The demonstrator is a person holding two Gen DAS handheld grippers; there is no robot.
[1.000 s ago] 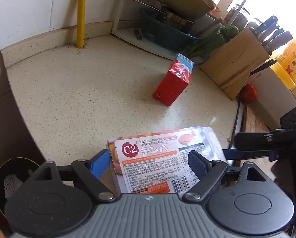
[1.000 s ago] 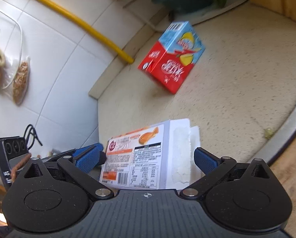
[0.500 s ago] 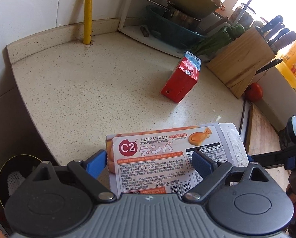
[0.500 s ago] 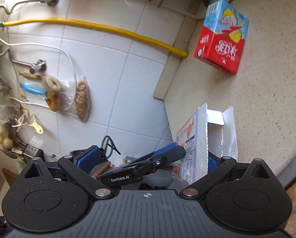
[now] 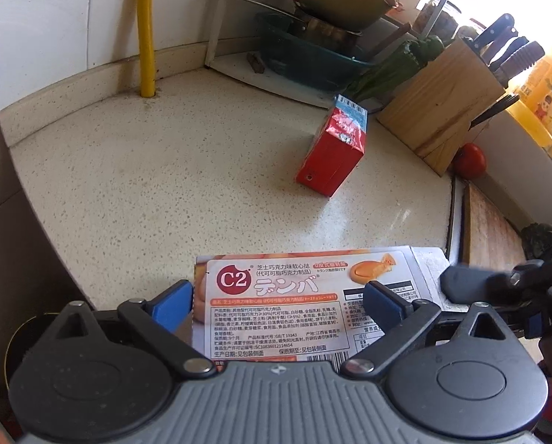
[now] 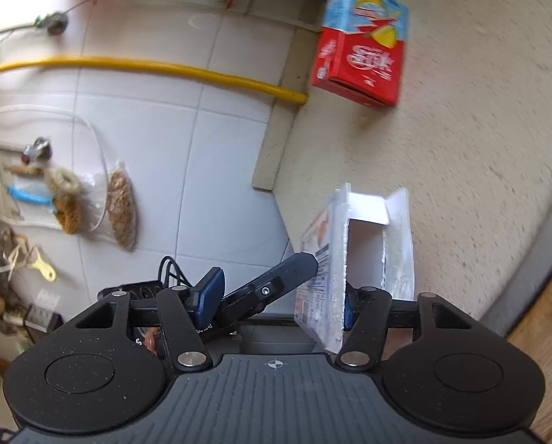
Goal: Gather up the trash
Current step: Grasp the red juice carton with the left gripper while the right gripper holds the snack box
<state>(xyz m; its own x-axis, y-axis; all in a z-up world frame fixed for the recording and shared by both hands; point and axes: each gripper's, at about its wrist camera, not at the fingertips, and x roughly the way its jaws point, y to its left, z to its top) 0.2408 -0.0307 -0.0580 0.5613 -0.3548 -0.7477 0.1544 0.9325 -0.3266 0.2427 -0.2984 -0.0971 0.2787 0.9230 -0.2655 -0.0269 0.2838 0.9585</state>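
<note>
A white and orange snack box [image 5: 298, 296] sticks out over the front edge of the speckled counter [image 5: 165, 170]. My left gripper [image 5: 277, 303] is over it, jaws opening: one pad sits at the box's left edge, the other finger lies across its printed face. In the right wrist view the box [image 6: 338, 244] shows edge-on with its end flap open. My right gripper [image 6: 281, 296] straddles it, jaws closing; the right pad is behind the box, the left pad still apart. A red and blue carton [image 5: 331, 155] [image 6: 361, 55] lies farther back.
A wooden knife block [image 5: 442, 111], a tomato [image 5: 470, 159] and a wooden cutting board [image 5: 486, 222] stand to the right. A rack with pots and a green basin [image 5: 312, 59] fills the back corner beside a yellow pipe [image 5: 146, 37]. A dark round vessel [image 5: 20, 336] sits below the counter's left edge.
My right gripper rolled and shifted, so the box now shows edge-on between its narrowing jaws. The left jaws have widened a little. The red carton has stayed put.
</note>
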